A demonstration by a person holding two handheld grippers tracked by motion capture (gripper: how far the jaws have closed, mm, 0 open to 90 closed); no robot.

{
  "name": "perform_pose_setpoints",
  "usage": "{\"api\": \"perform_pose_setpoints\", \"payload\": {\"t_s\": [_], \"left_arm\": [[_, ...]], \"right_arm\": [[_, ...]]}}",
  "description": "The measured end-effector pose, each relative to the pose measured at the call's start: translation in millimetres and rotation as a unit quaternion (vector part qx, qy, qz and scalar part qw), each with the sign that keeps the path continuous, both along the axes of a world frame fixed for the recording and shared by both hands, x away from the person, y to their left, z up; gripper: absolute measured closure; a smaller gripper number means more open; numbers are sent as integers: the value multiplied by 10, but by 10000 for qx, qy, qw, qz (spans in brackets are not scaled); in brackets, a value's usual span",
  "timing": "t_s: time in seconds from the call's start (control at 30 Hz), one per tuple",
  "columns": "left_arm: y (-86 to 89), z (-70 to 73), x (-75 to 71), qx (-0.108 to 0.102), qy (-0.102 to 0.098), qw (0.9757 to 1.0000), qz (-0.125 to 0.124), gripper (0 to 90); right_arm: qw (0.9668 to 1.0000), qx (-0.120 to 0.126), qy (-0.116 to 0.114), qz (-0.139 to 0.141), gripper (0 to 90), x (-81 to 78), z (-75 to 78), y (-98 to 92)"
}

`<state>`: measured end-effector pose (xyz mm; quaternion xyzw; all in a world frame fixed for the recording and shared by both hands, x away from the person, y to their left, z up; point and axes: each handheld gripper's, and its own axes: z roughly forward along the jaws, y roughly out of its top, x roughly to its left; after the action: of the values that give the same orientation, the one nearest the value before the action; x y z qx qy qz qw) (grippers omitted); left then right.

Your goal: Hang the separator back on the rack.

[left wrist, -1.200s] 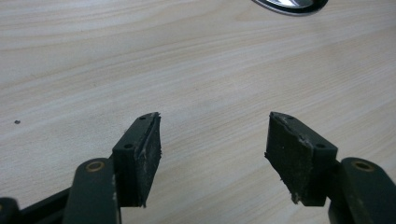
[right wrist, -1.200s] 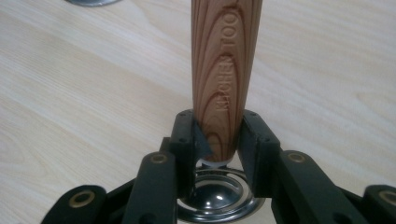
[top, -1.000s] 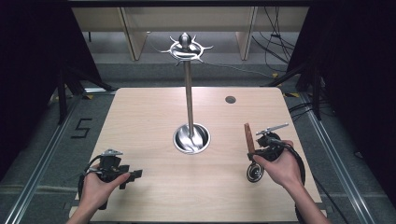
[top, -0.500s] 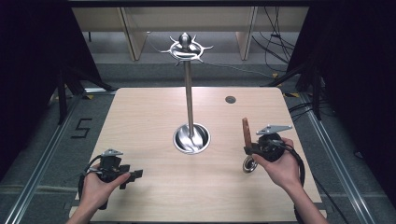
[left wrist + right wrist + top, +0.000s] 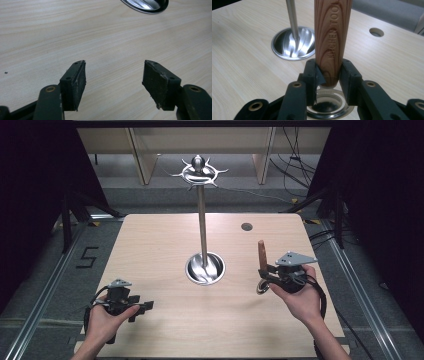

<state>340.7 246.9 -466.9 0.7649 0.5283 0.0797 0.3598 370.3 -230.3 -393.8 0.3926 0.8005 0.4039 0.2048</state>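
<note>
Standing nearly upright at the right side of the worktop (image 5: 150,245), a wooden-handled kitchen tool (image 5: 332,37) is clamped at the lower end of its handle between the jaws of the right gripper (image 5: 266,272), with its round metal head seen just beneath the jaws, close above the wood. The left gripper (image 5: 142,307) is held low over the near left part of the worktop, its jaws spread apart with nothing between them. A tall steel stand (image 5: 202,225) with a dished base and a hooked crown is placed between the two grippers, farther back.
</note>
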Motion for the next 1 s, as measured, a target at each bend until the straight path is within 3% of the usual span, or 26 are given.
{"api": "perform_pose_setpoints", "payload": {"t_s": [0.13,0.17,0.2,0.3,0.43,0.5,0.57,0.63,0.67,0.7,0.73,0.8,0.83,0.93,0.97,1.0], "left_arm": [[-7,2,2,-7,-35,10000,28,343],[-3,-1,2,27,-42,10000,23,343],[17,11,3,91,23,9999,-108,344],[18,15,2,106,-15,9999,-78,345],[14,25,-1,99,-66,9999,-85,346],[6,20,0,26,-65,9999,-89,348],[-10,18,-4,-24,-115,9999,9,349],[14,36,-6,26,-171,9997,-164,351],[24,51,-6,101,-177,9996,-211,352],[4,56,-12,-18,-215,9997,-139,354],[3,60,-13,-13,-245,9996,-144,355],[-7,64,-16,-74,-300,9994,-136,356],[-4,75,-20,-28,-329,9993,-153,357],[-27,82,-25,-177,-436,9988,-92,359],[-23,87,-26,-152,-452,9988,-120,360],[-35,88,-28,-209,-487,9986,-61,360]], "right_arm": [[9999,49,-118,96,695,-16,18,27],[9996,20,-248,154,695,-12,23,27],[9995,48,-245,203,695,-12,25,34],[9994,120,-272,201,695,-40,40,53],[9982,306,-466,204,695,-46,40,88],[9983,297,-401,297,695,-53,51,102],[9974,342,-505,385,694,-40,43,110],[9967,463,-577,324,694,-49,26,144],[9971,452,-484,379,694,-55,35,144],[9969,488,-458,411,695,-58,40,153],[9961,504,-588,417,695,-55,32,166],[9958,497,-593,498,695,-58,37,173],[9952,611,-598,468,694,-77,34,202],[9947,648,-601,530,695,-91,46,219],[9928,626,-798,642,695,-65,42,221],[9923,612,-847,672,695,-63,43,222]]}}
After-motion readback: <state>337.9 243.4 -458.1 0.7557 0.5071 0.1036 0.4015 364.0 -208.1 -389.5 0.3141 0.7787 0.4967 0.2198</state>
